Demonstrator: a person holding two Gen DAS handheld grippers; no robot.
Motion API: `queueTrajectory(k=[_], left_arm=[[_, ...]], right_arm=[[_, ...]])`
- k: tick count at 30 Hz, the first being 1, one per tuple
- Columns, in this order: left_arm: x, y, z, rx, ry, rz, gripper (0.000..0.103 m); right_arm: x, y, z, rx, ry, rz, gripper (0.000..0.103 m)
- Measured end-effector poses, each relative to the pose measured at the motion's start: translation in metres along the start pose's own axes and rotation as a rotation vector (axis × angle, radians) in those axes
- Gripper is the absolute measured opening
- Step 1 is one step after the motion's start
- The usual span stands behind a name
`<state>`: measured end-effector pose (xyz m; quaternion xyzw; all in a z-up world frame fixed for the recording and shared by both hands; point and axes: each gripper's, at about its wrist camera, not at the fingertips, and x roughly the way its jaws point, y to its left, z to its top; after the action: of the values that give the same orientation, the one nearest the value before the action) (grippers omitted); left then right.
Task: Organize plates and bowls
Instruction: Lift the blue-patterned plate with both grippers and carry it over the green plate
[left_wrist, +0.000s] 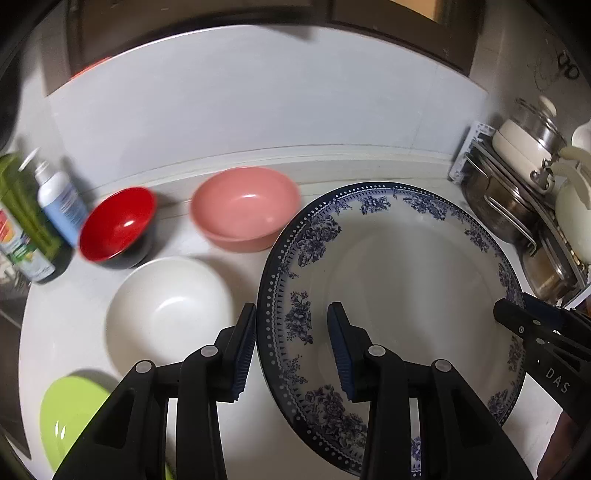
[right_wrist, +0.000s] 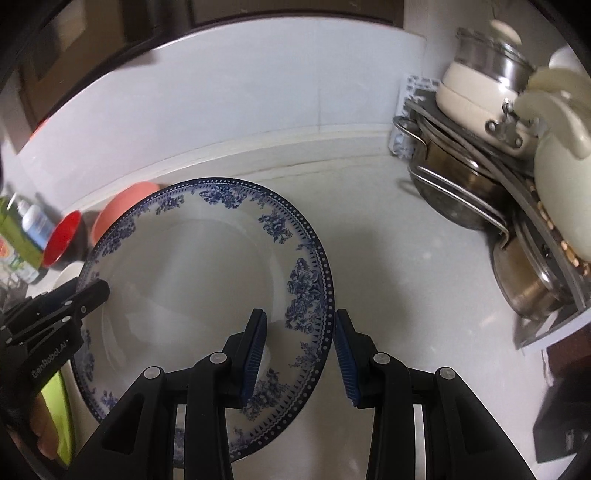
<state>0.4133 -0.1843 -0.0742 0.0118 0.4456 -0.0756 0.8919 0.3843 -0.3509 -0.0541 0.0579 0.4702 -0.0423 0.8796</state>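
A large white plate with a blue floral rim (left_wrist: 399, 280) lies on the counter; it also shows in the right wrist view (right_wrist: 192, 266). My left gripper (left_wrist: 291, 347) is open, its jaws straddling the plate's left rim. My right gripper (right_wrist: 299, 354) is open, its jaws straddling the plate's right rim; it also shows in the left wrist view (left_wrist: 517, 317). A white bowl (left_wrist: 166, 310), a pink bowl (left_wrist: 243, 206) and a red bowl (left_wrist: 118, 225) stand left of the plate. A lime green plate (left_wrist: 70, 413) lies at the front left.
A green bottle (left_wrist: 22, 229) and a blue-white spray bottle (left_wrist: 61, 203) stand at the far left. A rack with steel pots (right_wrist: 461, 184), a cream pot (right_wrist: 476, 92) and a cream kettle (right_wrist: 561, 177) stands at the right. The white wall runs behind.
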Motion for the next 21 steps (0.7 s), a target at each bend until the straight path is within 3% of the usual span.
queueTrajectory(k=[21], left_arm=[[-0.083, 0.136, -0.062, -0.157, -0.053, 0.13, 0.038]], right_arm=[[-0.047, 0.136, -0.046, -0.188, -0.038, 0.102, 0.039]])
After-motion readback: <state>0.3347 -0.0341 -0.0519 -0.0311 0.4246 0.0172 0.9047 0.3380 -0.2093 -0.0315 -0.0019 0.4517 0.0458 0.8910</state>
